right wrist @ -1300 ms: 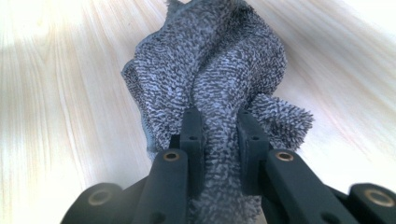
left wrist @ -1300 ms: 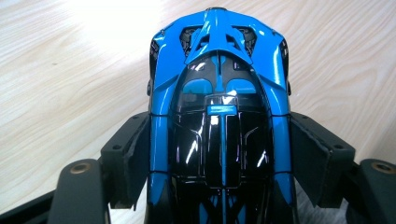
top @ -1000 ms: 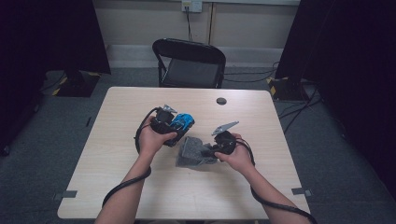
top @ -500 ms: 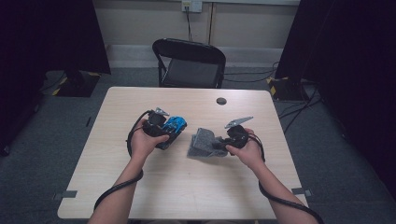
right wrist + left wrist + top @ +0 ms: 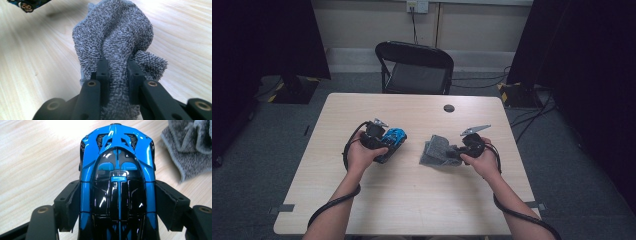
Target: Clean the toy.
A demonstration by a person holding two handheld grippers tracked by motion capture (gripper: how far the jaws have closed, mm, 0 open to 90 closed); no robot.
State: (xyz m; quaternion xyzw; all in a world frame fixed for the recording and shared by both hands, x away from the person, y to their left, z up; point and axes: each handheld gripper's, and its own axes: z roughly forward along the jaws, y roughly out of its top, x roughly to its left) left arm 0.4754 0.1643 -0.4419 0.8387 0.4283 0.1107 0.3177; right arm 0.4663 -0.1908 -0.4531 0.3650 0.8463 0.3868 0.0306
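A black folding chair [image 5: 414,67] is seen behind the light wooden surface [image 5: 412,200]. A small dark round disc [image 5: 449,108] is found near the surface's far edge.

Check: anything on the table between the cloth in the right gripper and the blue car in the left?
Nothing visible. The grey cloth, pinched in the right gripper, and the blue toy car, clamped in the left gripper, are apart, with bare table between them.

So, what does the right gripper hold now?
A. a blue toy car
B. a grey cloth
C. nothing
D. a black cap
B: in the right gripper view the right gripper has its jaws pinched on a fold of the grey cloth.
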